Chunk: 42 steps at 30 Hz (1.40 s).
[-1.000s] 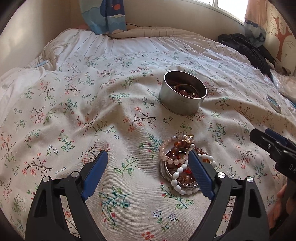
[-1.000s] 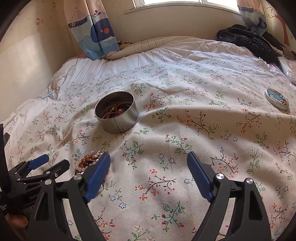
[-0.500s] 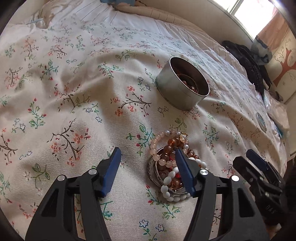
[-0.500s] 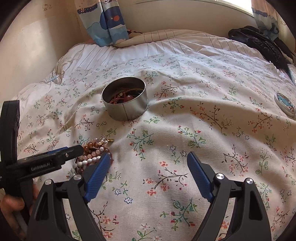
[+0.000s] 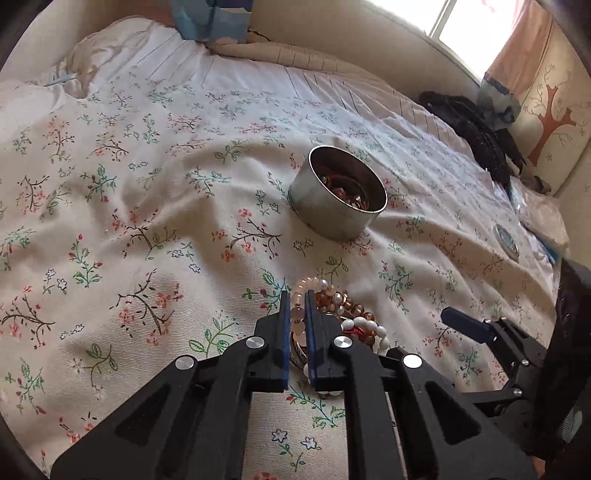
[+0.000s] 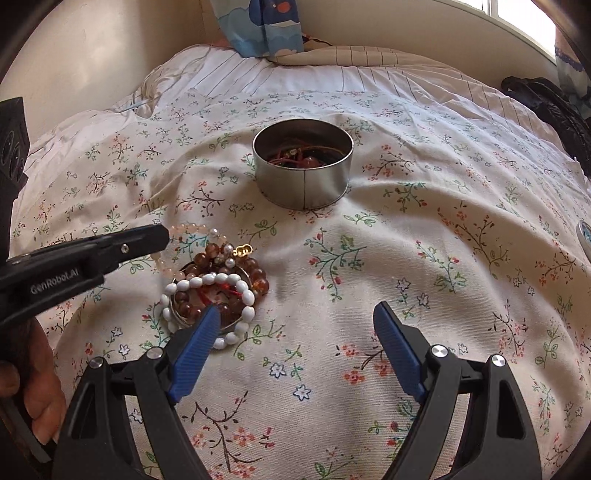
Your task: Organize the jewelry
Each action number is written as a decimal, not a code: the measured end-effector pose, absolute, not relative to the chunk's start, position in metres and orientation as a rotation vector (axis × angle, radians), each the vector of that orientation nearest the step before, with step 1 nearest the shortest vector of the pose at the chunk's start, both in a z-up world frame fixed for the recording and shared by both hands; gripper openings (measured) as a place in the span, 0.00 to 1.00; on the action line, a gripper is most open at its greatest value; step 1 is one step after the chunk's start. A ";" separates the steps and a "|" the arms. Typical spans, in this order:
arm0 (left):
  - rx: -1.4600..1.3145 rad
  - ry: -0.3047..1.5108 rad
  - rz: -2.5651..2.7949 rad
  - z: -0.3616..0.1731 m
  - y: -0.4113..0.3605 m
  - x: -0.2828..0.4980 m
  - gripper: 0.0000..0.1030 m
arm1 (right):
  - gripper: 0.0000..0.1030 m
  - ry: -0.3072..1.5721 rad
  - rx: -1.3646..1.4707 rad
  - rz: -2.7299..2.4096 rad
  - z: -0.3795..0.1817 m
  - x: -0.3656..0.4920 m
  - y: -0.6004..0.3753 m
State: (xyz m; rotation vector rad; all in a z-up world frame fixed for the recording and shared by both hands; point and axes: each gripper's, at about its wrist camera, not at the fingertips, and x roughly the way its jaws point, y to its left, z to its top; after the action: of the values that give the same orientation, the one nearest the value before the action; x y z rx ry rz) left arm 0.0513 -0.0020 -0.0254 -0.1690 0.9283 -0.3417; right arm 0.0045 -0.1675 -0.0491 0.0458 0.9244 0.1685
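Left wrist view: the left gripper [image 5: 296,301] is clamped on the pale pink bead bracelet [image 5: 298,320], part of a jewelry pile [image 5: 352,325] on the floral bed cover [image 5: 147,206], near the upright round tin [image 5: 338,197].

Right wrist view: the right gripper [image 6: 295,325] stands wide, holding nothing, just beside the pile [image 6: 214,284]. "GenRobot.AI" is printed on the left gripper [image 6: 162,236]. The tin [image 6: 303,166] opens upward.

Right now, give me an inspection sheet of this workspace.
Surface: floral bedspread, wrinkled.
Job's things: bracelet pile on the spread; round metal tin beyond it, jewelry inside.
Clutter: small round tin lid; black garment at the far edge.
Grippers: left hand-held gripper shut on pink bead bracelet; right hand-held gripper open, nothing between its jaws.
Cables: nothing seen.
Surroundings: curtain, window, wall.
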 end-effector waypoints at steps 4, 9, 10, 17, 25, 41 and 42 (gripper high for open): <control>-0.215 0.893 -0.339 -0.019 0.007 0.053 0.07 | 0.71 0.932 0.058 0.242 -0.051 0.009 -0.157; -0.212 0.890 -0.347 -0.018 0.006 0.053 0.07 | 0.48 0.980 0.102 0.291 -0.060 0.020 -0.154; -0.209 0.889 -0.349 -0.018 0.005 0.053 0.07 | 0.45 0.984 0.117 0.295 -0.061 0.022 -0.155; -0.168 0.869 -0.353 -0.015 0.000 0.049 0.07 | 0.08 0.987 0.193 0.332 -0.058 0.021 -0.159; -0.092 0.803 -0.373 -0.004 -0.013 0.037 0.07 | 0.08 0.846 0.423 0.323 -0.030 -0.005 -0.200; 0.021 0.660 -0.400 0.021 -0.045 0.020 0.07 | 0.08 0.593 0.435 0.262 0.011 -0.025 -0.222; 0.029 0.654 -0.398 0.021 -0.046 0.019 0.07 | 0.08 0.584 0.431 0.263 0.013 -0.026 -0.221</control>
State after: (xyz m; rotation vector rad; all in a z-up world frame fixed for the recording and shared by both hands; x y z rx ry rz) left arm 0.0191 -0.0463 0.0215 0.0294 0.6541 -0.3983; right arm -0.0260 -0.2212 0.0128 0.4309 0.5838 0.2634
